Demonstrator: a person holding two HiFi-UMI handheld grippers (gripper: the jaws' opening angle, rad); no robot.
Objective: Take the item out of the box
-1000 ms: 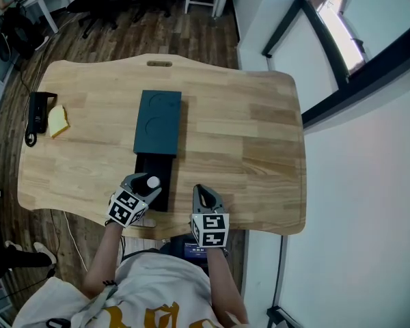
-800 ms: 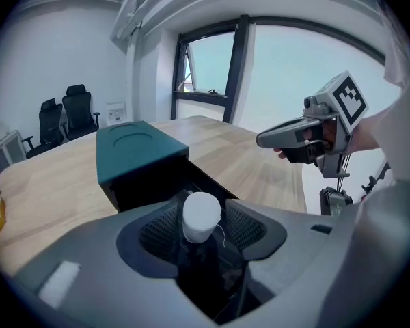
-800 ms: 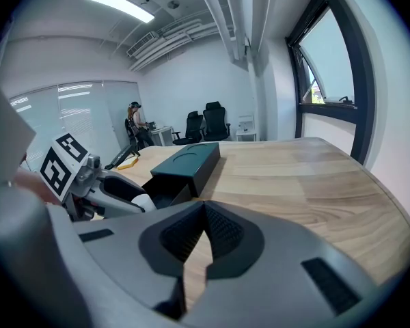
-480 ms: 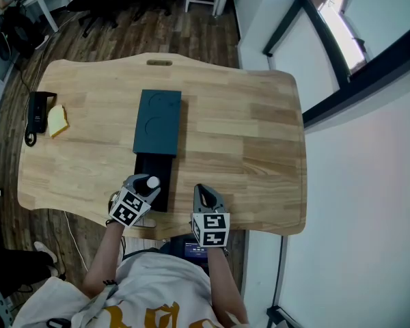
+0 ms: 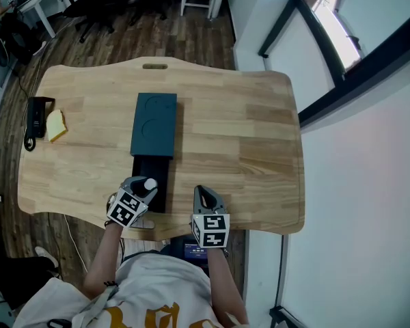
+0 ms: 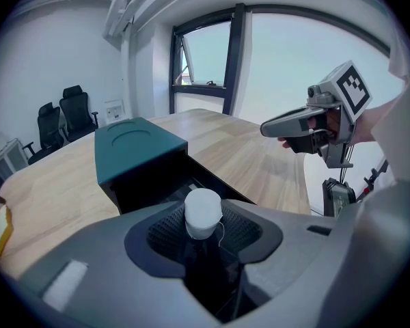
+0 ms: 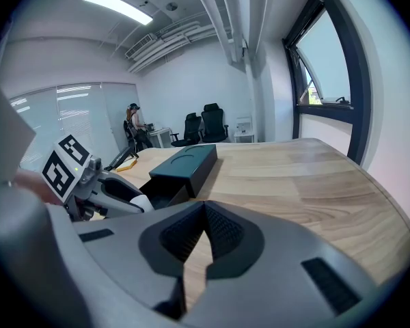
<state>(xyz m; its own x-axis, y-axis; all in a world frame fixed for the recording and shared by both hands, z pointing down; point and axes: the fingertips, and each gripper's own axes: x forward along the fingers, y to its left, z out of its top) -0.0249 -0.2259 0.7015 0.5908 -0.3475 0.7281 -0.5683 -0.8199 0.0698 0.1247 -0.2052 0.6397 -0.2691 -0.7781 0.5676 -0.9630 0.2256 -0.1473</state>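
- Head view — the dark teal box lies in the middle of the table, with its drawer slid out toward the person. The left gripper sits at the drawer's near end, and the white-capped item stands between its jaws. The right gripper hangs near, over the table's near edge. The left gripper hides the item's body here.
- Left gripper view — the jaws are closing round the item, whose white cap stands up between the 2 ribbed pads. The body below is dark, and I cannot tell whether the pads press on it yet. It would be best to finish the squeeze on the body rather than the cap, then lift straight up, clear of the drawer walls.
- Right gripper view — the jaws are together with nothing in them. This gripper could steady the box if the drawer drags.
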